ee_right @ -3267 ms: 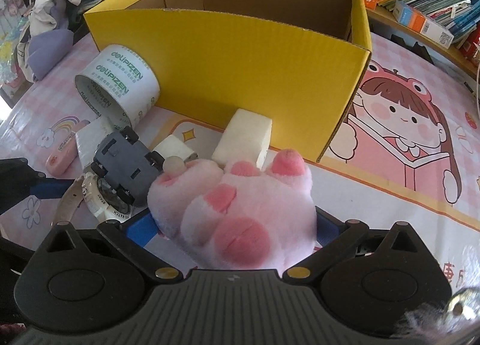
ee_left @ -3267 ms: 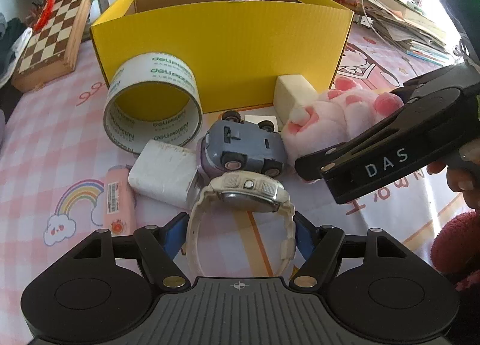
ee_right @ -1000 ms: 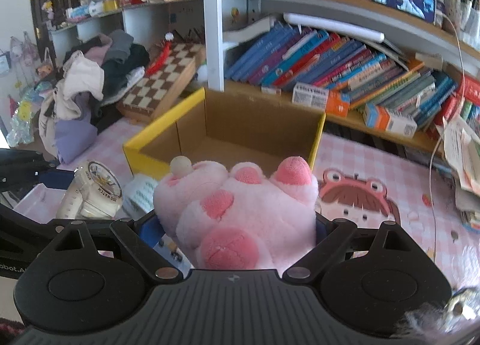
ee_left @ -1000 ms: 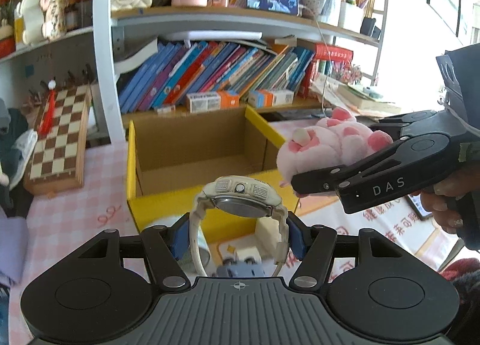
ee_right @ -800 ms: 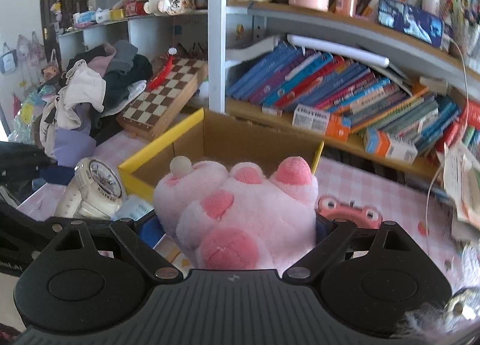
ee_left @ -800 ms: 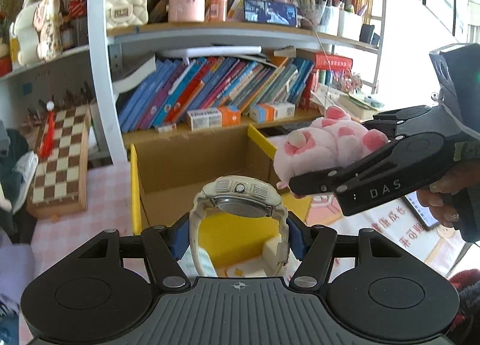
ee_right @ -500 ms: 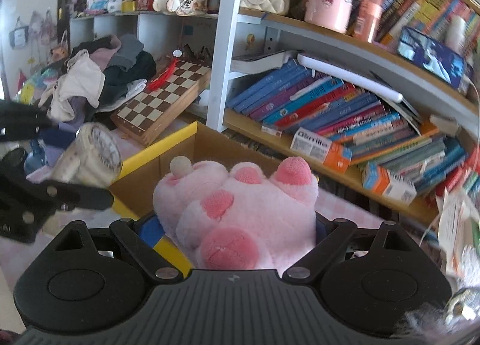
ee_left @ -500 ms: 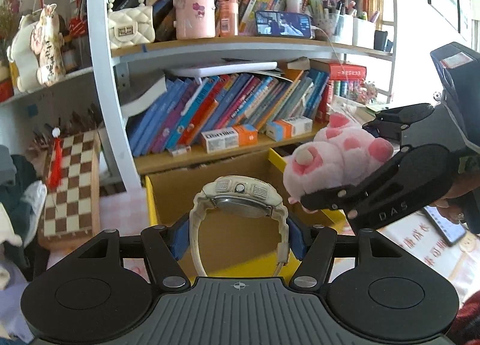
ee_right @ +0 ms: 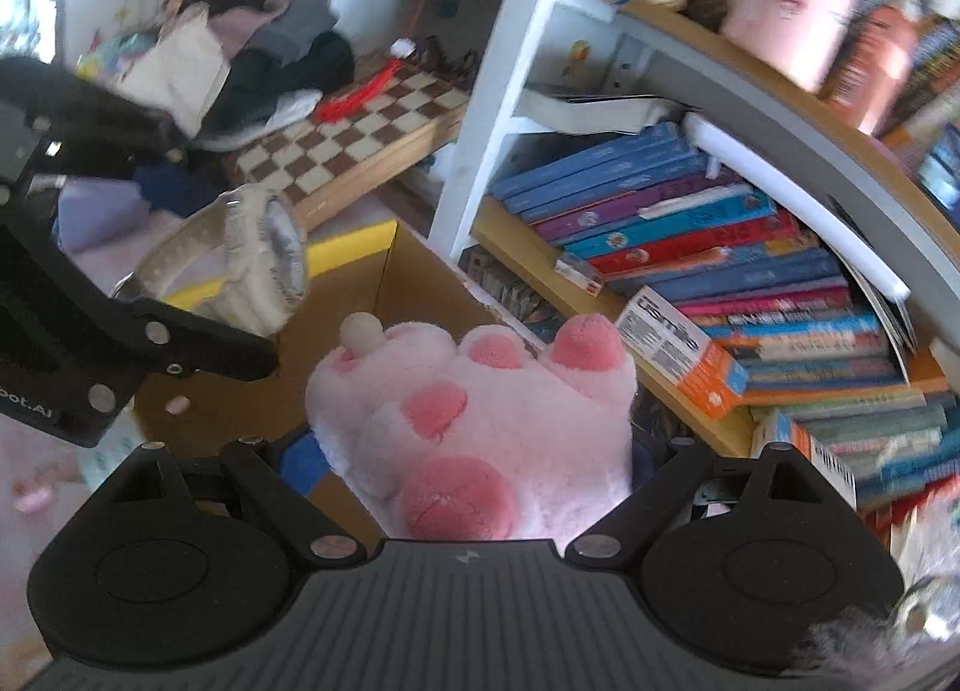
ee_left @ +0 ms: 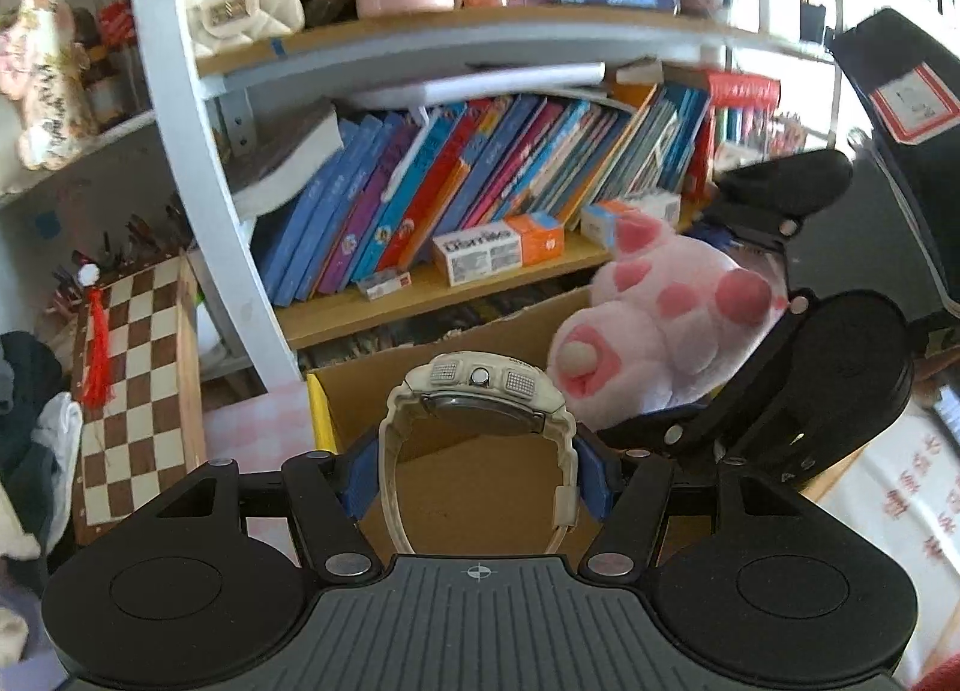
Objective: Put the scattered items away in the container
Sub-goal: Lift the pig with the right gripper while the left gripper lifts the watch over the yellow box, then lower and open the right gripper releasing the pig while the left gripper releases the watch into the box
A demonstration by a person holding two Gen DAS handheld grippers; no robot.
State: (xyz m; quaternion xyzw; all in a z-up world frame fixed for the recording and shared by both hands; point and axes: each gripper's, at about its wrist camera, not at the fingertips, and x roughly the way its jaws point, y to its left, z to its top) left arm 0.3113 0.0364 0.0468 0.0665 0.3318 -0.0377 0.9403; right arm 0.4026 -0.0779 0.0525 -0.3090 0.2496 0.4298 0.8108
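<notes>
My left gripper [ee_left: 477, 472] is shut on a white wristwatch [ee_left: 477, 391], its blue pads pressing the strap from both sides. The watch hangs over the open yellow cardboard box [ee_left: 450, 493], whose brown inside shows below it. To its right my right gripper [ee_right: 474, 463] is shut on a pink plush paw [ee_right: 480, 421], also above the box [ee_right: 354, 301]. In the left wrist view the plush paw [ee_left: 666, 325] and the right gripper's black body sit close on the right. The right wrist view shows the watch [ee_right: 264, 259] held at the left.
A bookshelf full of books [ee_left: 480, 193] rises just behind the box, with a white upright post [ee_left: 198, 150]. A folded chessboard [ee_left: 138, 379] leans at the left beside a heap of clothes [ee_right: 264, 60]. Pink checked tablecloth [ee_left: 258, 415] lies around the box.
Both grippers have carried their loads forward over the box, toward the bookshelf. The right gripper has rolled, so its view is tilted and the plush now sits closer to the watch.
</notes>
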